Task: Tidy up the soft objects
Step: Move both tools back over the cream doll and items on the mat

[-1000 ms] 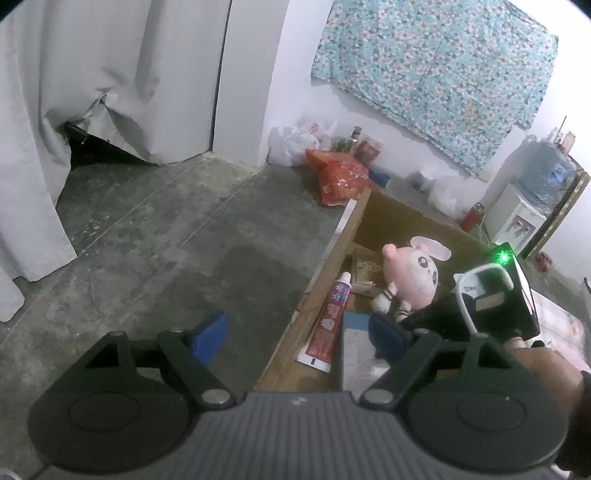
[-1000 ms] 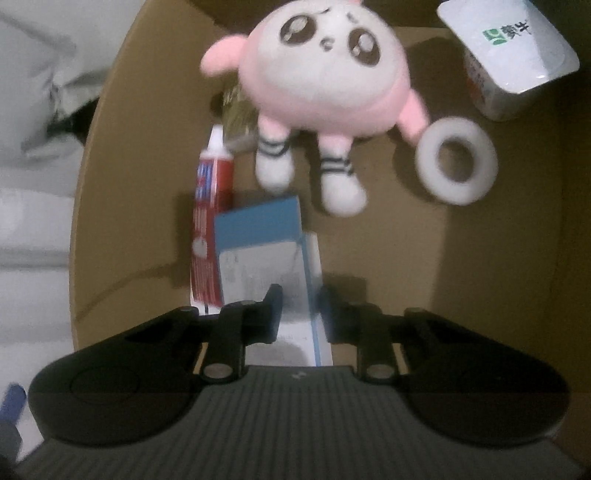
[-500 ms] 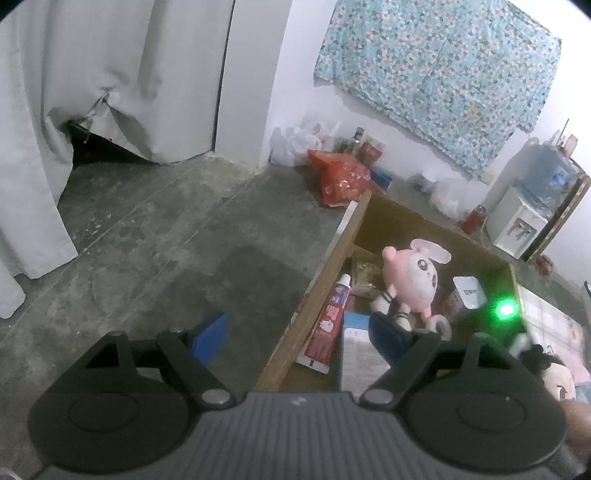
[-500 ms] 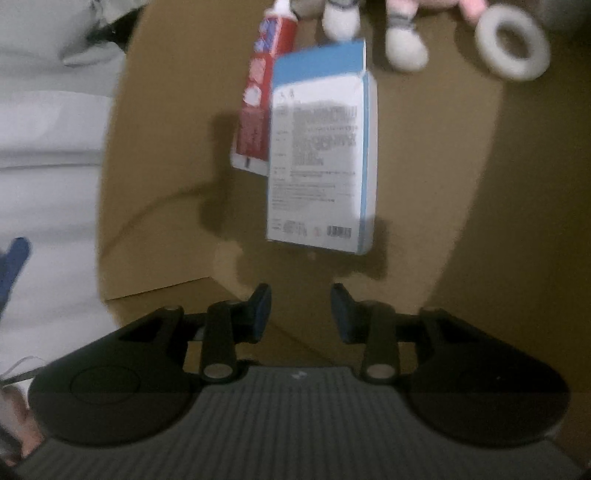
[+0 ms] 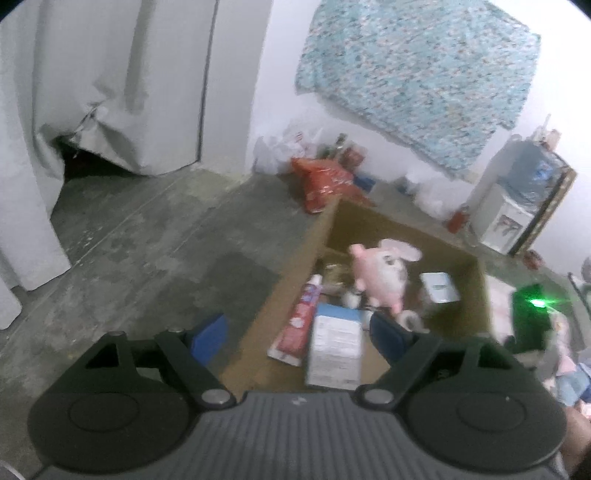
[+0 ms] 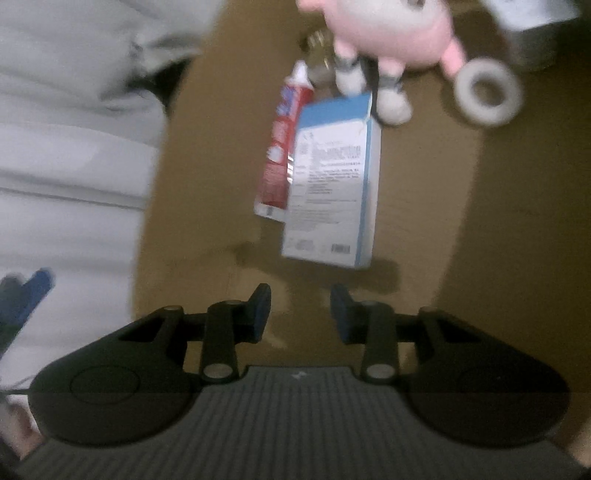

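The left tool (image 5: 297,334) is spread wide and widening over the cardboard box (image 5: 295,258) edge, nothing between its jaws. Inside the box, left to right, lie a toothpaste tube (image 6: 282,147), a blue-and-white carton (image 6: 332,184), the pink plush toy (image 6: 388,33) and a white ring (image 6: 487,92). The right tool (image 6: 300,306) is empty, its jaws opening.

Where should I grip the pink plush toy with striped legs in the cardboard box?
Probably across the round body of the pink plush toy, coming down from above. It lies on the cardboard box floor, its thin legs overlapping the blue-and-white carton, so those are poor targets. The right gripper is empty, jaws opening.
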Tool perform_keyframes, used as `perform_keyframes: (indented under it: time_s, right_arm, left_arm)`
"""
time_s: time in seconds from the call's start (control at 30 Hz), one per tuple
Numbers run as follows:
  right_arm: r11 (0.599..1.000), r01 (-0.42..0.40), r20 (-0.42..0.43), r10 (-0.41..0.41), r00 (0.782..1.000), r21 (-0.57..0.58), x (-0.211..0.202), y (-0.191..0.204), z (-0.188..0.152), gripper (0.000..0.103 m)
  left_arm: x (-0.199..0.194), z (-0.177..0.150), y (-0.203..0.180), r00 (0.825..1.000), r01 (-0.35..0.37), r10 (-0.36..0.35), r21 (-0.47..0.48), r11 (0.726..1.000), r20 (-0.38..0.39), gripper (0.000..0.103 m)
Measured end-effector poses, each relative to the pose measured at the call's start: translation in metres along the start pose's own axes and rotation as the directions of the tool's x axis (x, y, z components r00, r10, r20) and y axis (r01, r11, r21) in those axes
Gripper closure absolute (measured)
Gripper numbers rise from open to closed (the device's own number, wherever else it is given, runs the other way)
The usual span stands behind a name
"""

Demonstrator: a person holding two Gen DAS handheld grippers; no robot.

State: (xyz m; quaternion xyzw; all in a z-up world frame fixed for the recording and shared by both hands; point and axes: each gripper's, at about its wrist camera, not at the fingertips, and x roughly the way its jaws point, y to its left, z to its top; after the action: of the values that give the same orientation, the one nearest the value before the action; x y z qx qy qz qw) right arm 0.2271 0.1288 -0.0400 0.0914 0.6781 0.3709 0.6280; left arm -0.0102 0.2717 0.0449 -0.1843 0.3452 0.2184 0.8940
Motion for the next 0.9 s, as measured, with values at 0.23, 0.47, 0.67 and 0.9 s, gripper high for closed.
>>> perform_keyframes:
  time_s: [0.23,0.47,0.67,0.9]
  right_arm:
    - [0.99,-0.101,0.288,0.125,0.949,-0.097,-0.129,-0.025,-0.08,0.028]
    - [0.991,0.026,0.61,0.059,0.79,-0.129,-0.203,-0.079,-0.195,0.012]
    - [0.972,0.231,0.768,-0.123,0.629,-0.034,-0.254,-0.12,-0.289,0.001]
    - [0.88,0.449,0.781,-0.386,0.491,0.152,-0.268,-0.152,-0.351,0.001]
  left_arm:
    - [-0.038,-0.015,-0.053,0.991,0.112,-0.118,0.1,0.989,0.061,0.008]
    - [-0.071,-0.053,-0.124,0.958,0.25,-0.276,0.252,0.935,0.076,0.008]
    - [-0.08,-0.092,-0.184,0.916,0.375,-0.402,0.339,0.863,0.012,0.008]
    - [-0.068,-0.132,-0.236,0.873,0.484,-0.471,0.344,0.805,-0.125,0.003]
